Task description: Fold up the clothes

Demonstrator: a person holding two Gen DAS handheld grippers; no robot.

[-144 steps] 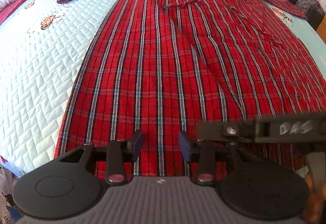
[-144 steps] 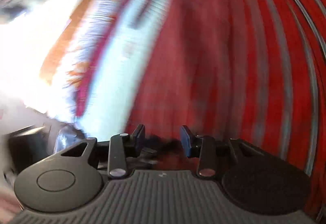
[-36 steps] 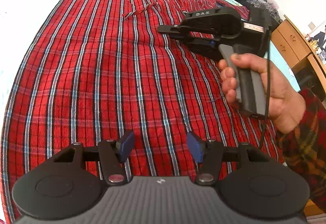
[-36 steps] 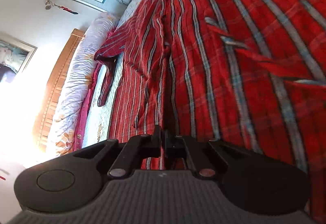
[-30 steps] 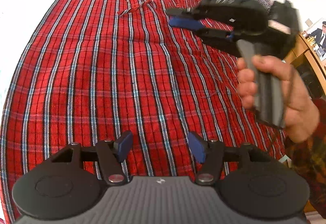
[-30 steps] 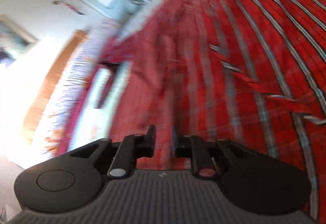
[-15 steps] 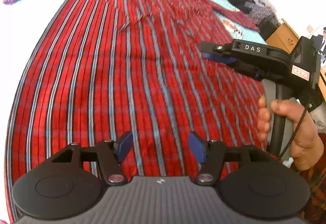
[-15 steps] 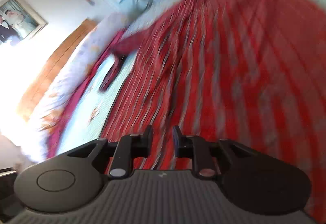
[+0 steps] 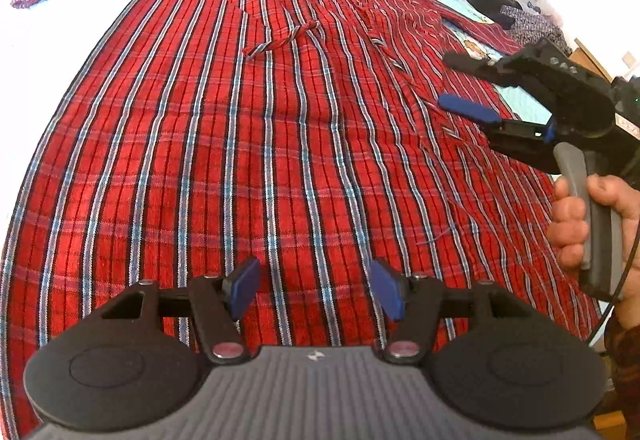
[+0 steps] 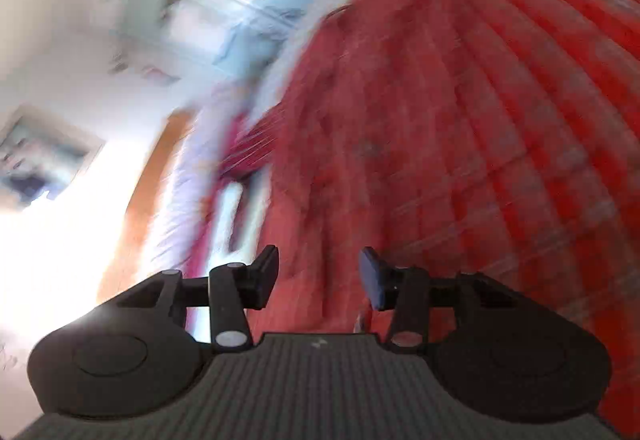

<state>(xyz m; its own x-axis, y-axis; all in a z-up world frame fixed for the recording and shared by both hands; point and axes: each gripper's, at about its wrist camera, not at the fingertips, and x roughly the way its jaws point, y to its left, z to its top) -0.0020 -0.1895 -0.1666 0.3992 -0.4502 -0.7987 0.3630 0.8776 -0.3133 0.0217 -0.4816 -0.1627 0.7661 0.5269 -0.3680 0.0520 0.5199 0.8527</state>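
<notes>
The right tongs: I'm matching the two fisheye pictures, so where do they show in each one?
Left wrist view: the right tongs hang at the right edge over the red plaid robe, held in a hand, jaws apart, empty.
Right wrist view: the right tongs sit bottom centre, just opened, nothing between them; picture blurred.
Shared landmark: the robe.

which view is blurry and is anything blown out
Right wrist view: heavy motion smear over the red plaid garment, only the right hand-held gripper sharp, white glare at left. Left wrist view: crisp, fisheye-bowed stripes, bedspread washed out at left.
</notes>
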